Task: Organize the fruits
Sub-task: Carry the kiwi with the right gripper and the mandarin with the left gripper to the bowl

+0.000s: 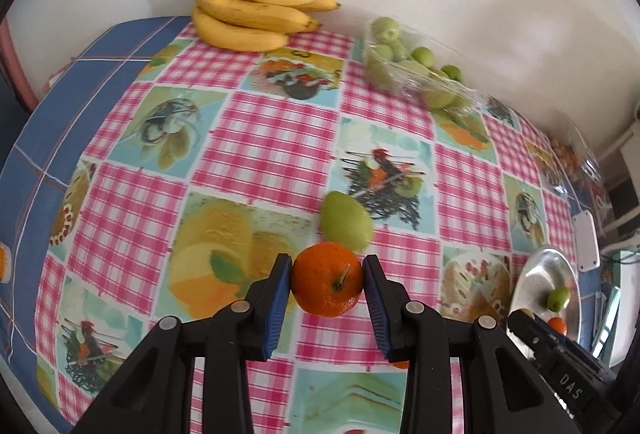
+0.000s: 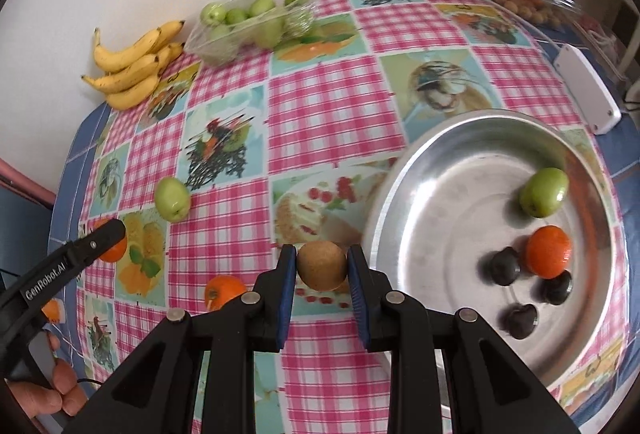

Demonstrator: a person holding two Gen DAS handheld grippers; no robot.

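My left gripper (image 1: 327, 276) is shut on an orange tangerine (image 1: 326, 284), held above the checked tablecloth; the same gripper (image 2: 108, 234) shows at the left of the right wrist view. A loose green fruit (image 1: 346, 220) lies just beyond it. My right gripper (image 2: 322, 266) is shut on a brown kiwi (image 2: 321, 265), left of the rim of the steel bowl (image 2: 420, 170). The bowl holds a green fruit (image 2: 544, 192), a tangerine (image 2: 548, 252) and three dark plums (image 2: 520, 320). Another tangerine (image 2: 222, 294) rests on the cloth near my right fingers.
A bunch of bananas (image 1: 248, 8) lies against the wall at the back. A clear plastic tray of green fruit (image 1: 412, 66) sits beside it. A clear box of small fruit (image 2: 532, 4) and a white device (image 2: 588, 94) stand at the far right. A hand (image 2: 56, 390) grips the left tool.
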